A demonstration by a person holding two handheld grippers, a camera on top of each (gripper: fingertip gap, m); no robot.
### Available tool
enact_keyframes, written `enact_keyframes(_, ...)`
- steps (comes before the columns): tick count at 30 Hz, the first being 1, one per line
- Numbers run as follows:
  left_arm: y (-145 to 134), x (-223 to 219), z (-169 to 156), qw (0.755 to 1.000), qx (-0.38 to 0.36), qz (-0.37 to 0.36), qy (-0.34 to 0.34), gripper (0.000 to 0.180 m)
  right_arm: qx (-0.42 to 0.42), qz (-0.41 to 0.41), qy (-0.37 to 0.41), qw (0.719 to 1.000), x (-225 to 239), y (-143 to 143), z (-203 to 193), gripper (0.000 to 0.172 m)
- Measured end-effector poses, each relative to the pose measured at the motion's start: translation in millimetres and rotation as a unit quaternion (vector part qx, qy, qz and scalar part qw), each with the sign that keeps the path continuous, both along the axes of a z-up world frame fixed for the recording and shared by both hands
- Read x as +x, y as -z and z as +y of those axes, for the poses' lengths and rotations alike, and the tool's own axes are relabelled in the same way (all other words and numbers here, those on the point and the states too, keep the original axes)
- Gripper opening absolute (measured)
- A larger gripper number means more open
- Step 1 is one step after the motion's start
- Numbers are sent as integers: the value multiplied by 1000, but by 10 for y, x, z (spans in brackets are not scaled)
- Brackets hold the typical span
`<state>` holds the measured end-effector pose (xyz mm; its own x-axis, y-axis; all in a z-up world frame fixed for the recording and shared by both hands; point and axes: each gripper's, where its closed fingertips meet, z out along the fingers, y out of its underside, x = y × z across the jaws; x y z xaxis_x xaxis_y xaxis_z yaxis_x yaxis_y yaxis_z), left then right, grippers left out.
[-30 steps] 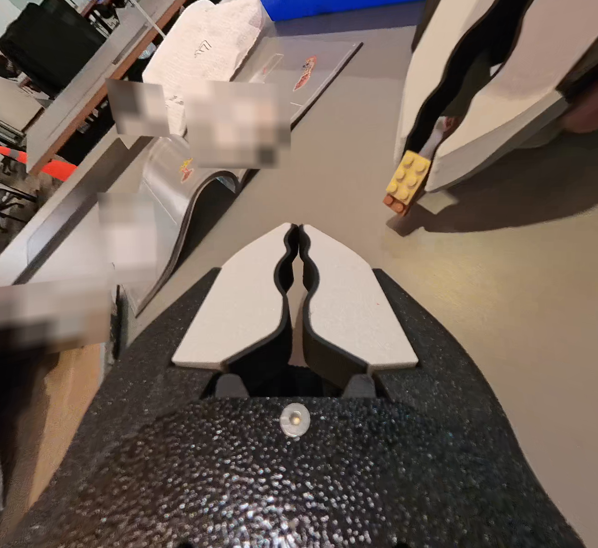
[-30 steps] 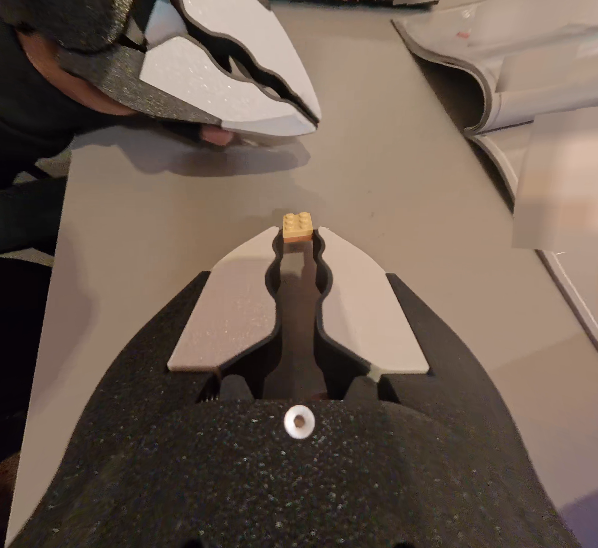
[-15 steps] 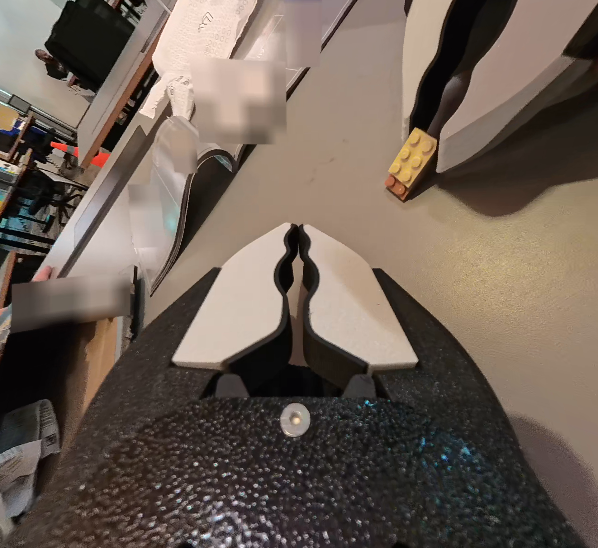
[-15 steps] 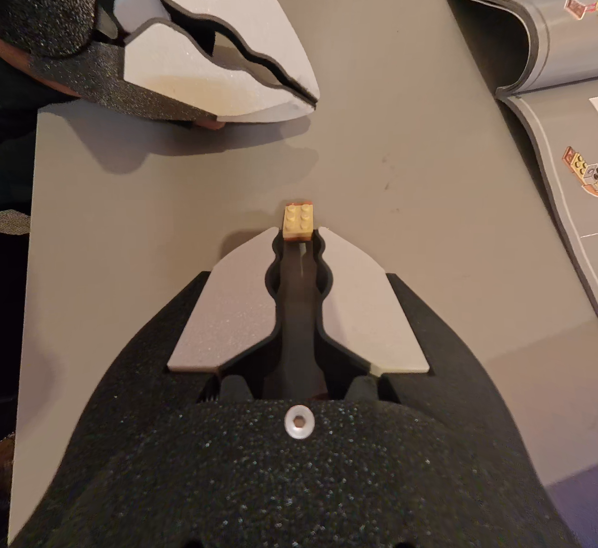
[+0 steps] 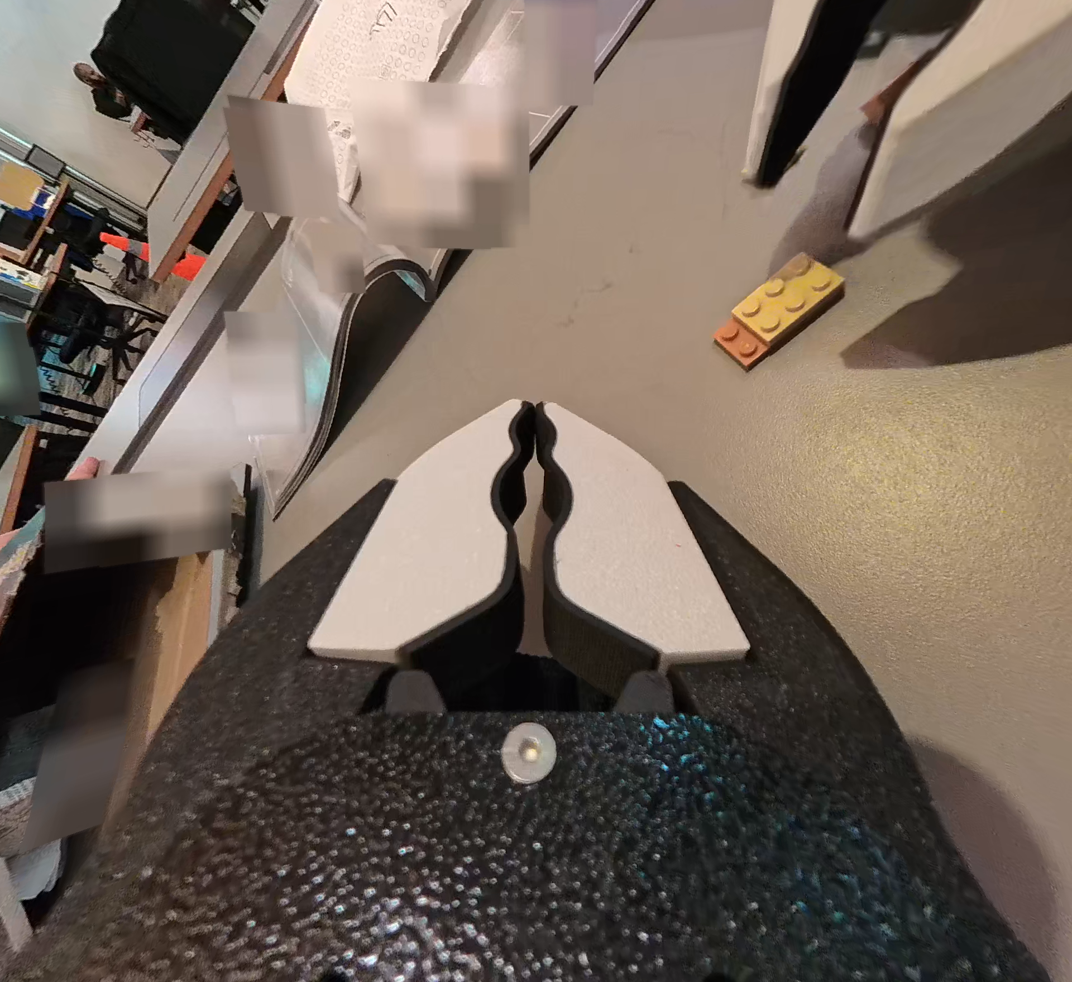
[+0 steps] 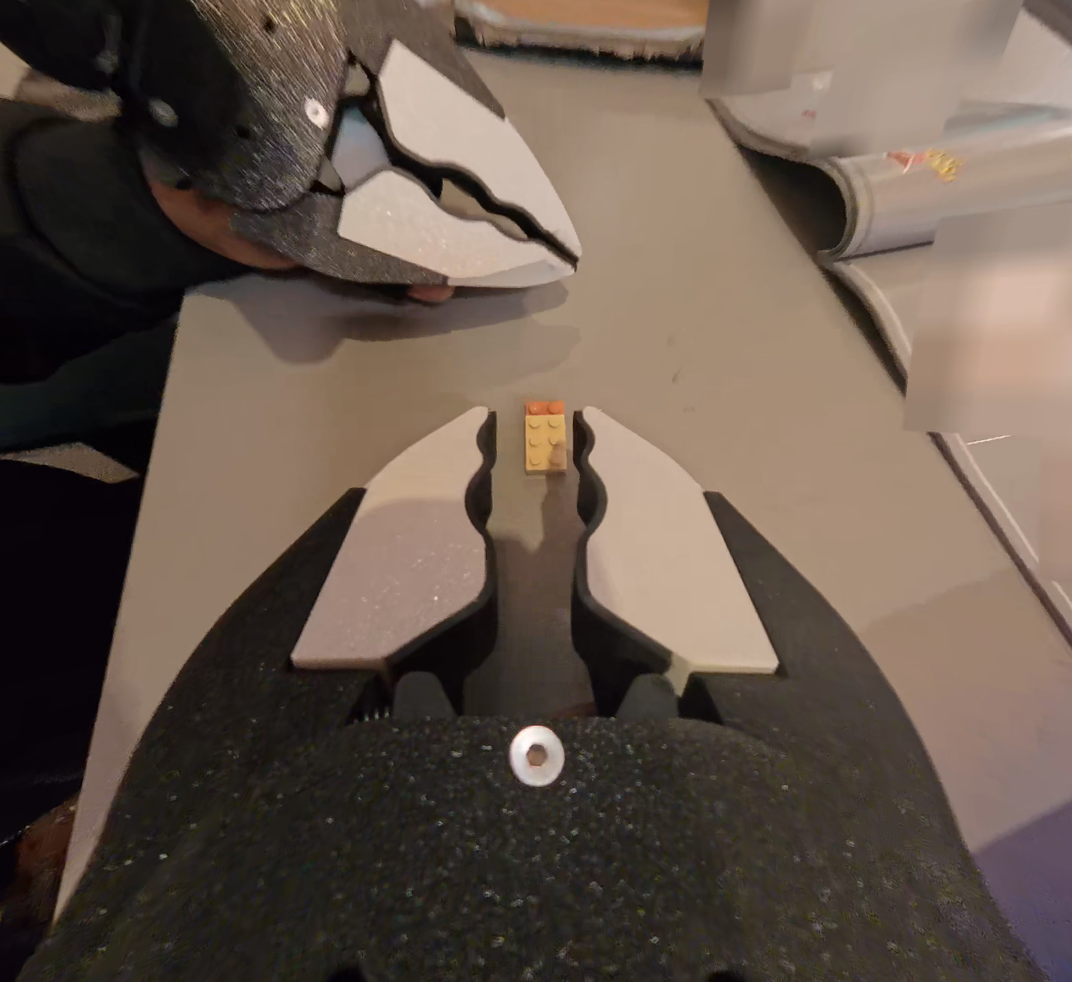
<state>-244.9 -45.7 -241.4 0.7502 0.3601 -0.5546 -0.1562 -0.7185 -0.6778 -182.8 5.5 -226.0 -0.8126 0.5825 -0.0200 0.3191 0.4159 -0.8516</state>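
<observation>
on the grey table (image 6: 696, 258), yellow brick (image 6: 544, 444) between open right gripper (image 6: 534, 420) fingers, untouched

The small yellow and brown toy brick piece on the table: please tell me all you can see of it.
The toy brick piece is two thin studded plates that look like plastic: a yellow plate stacked on a brown plate whose end row of studs sticks out. It lies flat, studs up, on the grey table, between the open right tool's fingers, which do not press on it.

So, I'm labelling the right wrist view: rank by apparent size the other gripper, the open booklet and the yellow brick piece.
1. Other gripper, the left, though it's nearer the camera.
2. Open booklet, partly cropped.
3. Yellow brick piece.
</observation>
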Motion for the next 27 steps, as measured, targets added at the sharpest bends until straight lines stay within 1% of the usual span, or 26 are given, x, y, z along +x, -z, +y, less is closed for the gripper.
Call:
enact_keyframes(3, -57, 17, 25, 1000, 24, -7, -2, 0, -44, 35, 0, 998, 60, -203, 70, 26)
enact_keyframes(6, -216, 115, 147, 996, 84, -8, 13, 0, -82, 66, -9, 994, 157, -338, 178, 27)
enact_keyframes(8, -315, 158, 197, 993, 115, 7, 10, 0, -103, 83, -15, 991, 227, -395, 266, 27)
enact_keyframes(10, -395, 196, 211, 991, 132, 37, 1, 0, -113, 100, -12, 989, 271, -425, 380, 26)
enact_keyframes(13, -483, 286, 215, 986, 157, 56, -5, 0, -137, 108, -8, 985, 339, -467, 557, 25)
enact_keyframes(18, -691, 438, 235, 967, 253, 30, -6, 0, -213, 95, 7, 972, 440, -586, 852, 19)
enact_keyframes(19, -710, 454, 244, 965, 261, 30, -5, 0, -220, 95, 13, 971, 443, -599, 908, 18)
enact_keyframes(22, -685, 449, 267, 968, 250, 33, -6, 0, -236, 93, 25, 967, 456, -624, 1030, 15)
enact_keyframes(27, -663, 432, 310, 971, 234, 46, -1, 0, -265, 86, 18, 960, 530, -670, 1100, 6)
